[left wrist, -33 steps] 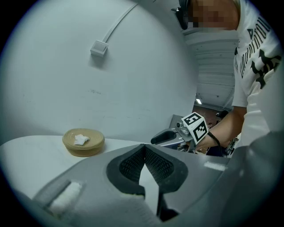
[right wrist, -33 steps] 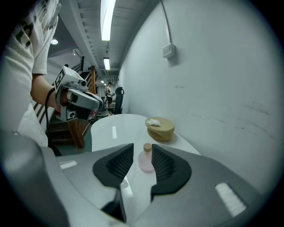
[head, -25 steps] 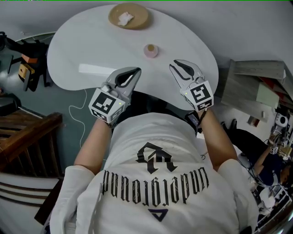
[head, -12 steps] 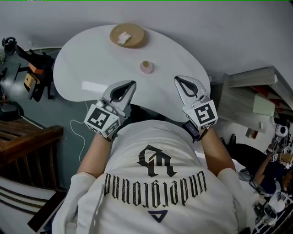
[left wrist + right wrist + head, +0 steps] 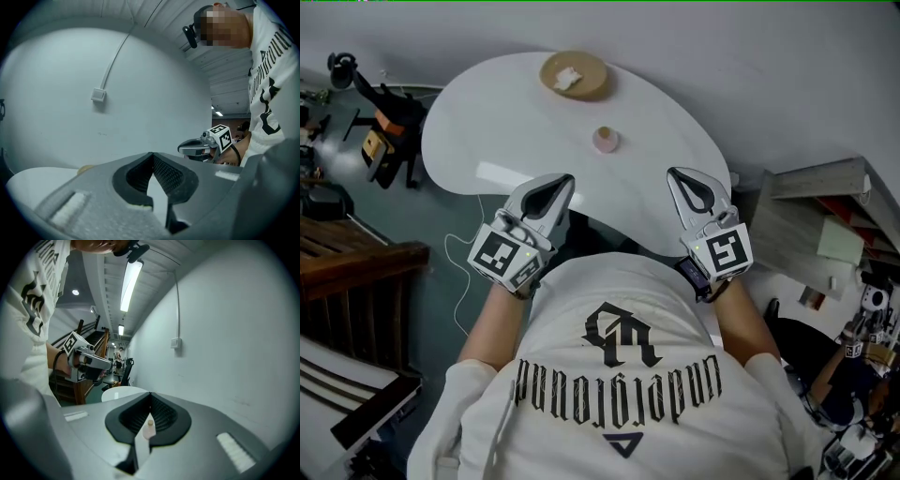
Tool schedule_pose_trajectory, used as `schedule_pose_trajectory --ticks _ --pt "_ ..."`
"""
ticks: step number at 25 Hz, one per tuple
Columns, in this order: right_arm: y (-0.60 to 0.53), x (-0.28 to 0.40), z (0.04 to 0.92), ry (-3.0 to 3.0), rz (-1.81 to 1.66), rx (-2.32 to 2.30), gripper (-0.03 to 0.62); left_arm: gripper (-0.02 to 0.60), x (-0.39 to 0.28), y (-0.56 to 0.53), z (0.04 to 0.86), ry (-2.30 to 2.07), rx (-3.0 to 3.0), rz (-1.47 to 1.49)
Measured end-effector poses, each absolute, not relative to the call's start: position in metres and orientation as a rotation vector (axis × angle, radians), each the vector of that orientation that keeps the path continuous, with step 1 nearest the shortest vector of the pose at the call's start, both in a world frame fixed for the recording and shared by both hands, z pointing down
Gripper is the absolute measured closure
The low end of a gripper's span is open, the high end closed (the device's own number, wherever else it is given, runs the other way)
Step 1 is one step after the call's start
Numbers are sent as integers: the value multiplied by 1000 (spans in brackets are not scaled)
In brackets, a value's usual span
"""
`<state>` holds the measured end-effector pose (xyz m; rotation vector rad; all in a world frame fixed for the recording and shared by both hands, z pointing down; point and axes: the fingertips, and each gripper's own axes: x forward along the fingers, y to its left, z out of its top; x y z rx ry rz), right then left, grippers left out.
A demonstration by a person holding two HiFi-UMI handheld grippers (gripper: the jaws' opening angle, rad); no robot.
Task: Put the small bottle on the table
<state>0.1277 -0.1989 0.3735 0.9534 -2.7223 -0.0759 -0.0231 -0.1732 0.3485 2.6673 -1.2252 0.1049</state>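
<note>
A small pink bottle (image 5: pixel 605 140) with a tan cap stands upright on the white round table (image 5: pixel 487 131), free of both grippers. My left gripper (image 5: pixel 561 178) is shut and empty, hovering at the table's near edge, left of and nearer than the bottle. Level with it, my right gripper (image 5: pixel 677 173) is shut and empty too, right of and nearer than the bottle. The right gripper view shows the bottle (image 5: pixel 150 427) far ahead through the loop of the right gripper's (image 5: pixel 150 393) closed jaws. The left gripper's (image 5: pixel 152 154) jaws meet at their tips.
A brown plate (image 5: pixel 591 84) holding a white crumpled scrap (image 5: pixel 568 78) sits at the table's far side. Wooden furniture (image 5: pixel 356 272) and black equipment (image 5: pixel 380 122) stand to the left. A grey shelf unit (image 5: pixel 825 216) is on the right, and a white cable (image 5: pixel 459 253) lies on the floor.
My right gripper's jaws have closed from partly open. Both grippers have drawn back from the bottle toward my body. The bottle has stayed on the table.
</note>
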Motion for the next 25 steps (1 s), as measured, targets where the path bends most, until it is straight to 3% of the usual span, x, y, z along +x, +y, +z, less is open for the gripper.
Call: schedule_pose_trajectory --ticks 16,25 --pt "-137 110 345 -2773 -99 936 591 575 -46 -108 323 -1248 2717 131" --pt "-71 54 336 -2746 -119 997 591 575 -107 -44 318 -1202 2755 94"
